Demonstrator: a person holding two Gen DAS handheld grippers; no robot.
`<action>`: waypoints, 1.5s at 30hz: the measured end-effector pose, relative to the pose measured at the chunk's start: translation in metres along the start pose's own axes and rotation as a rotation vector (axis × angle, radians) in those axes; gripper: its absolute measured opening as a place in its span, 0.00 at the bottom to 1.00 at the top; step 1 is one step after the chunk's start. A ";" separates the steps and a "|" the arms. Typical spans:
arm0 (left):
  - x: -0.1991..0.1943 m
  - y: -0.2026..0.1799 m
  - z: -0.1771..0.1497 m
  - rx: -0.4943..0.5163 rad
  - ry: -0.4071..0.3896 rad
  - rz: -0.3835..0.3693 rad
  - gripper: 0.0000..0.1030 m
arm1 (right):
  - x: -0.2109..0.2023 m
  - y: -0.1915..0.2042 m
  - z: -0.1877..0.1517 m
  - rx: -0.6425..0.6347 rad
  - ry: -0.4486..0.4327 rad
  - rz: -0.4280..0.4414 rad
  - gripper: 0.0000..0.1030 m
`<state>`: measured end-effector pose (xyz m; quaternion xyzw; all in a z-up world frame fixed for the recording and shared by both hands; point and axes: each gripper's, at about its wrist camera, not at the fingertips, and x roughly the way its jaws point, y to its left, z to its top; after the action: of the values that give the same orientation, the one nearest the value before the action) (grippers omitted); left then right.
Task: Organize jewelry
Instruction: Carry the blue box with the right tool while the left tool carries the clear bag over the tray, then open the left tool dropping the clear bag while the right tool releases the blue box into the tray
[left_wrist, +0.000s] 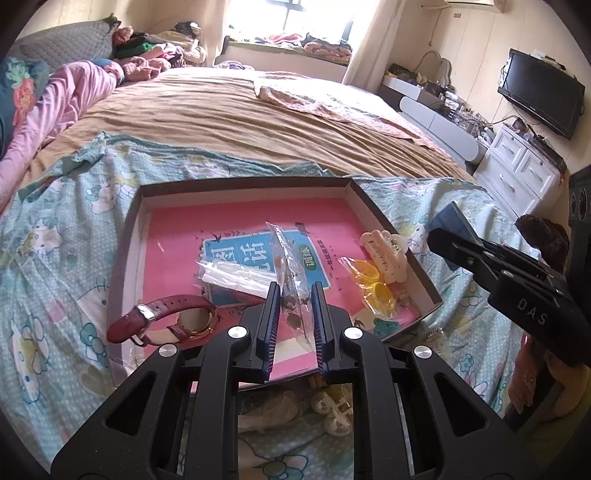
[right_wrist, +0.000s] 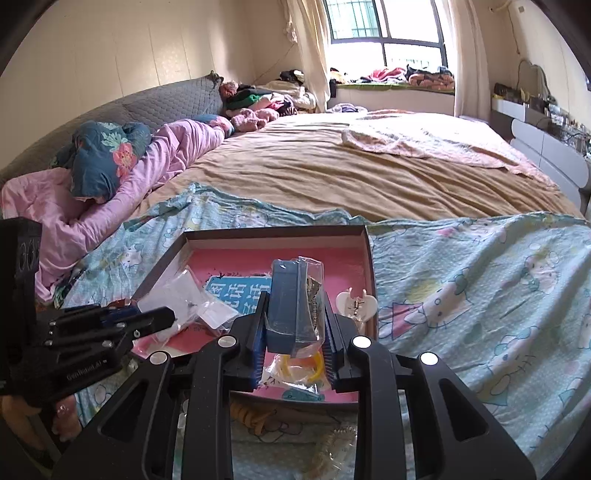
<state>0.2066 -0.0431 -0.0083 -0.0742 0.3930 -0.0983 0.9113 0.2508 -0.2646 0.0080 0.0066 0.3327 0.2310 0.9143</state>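
left gripper pinched a thin clear packet over the tray; right gripper clamped a blue box (bagged). slick plastic could slip, spilling onto bedding.

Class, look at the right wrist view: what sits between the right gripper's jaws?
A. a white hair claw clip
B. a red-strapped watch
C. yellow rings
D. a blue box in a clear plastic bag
D: the right gripper is closed on the blue box in a clear plastic bag, held above the tray.
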 end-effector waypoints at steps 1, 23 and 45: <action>0.001 0.000 -0.001 0.000 0.001 0.000 0.09 | 0.004 0.000 0.000 0.000 0.007 0.006 0.23; 0.026 0.031 -0.012 -0.026 0.051 0.015 0.34 | 0.052 0.004 -0.020 0.027 0.130 -0.025 0.33; -0.007 0.035 -0.005 -0.055 -0.016 0.028 0.90 | 0.002 -0.006 -0.012 0.116 0.023 -0.054 0.82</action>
<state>0.2025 -0.0077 -0.0138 -0.0944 0.3894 -0.0741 0.9132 0.2472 -0.2709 -0.0038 0.0478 0.3559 0.1867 0.9144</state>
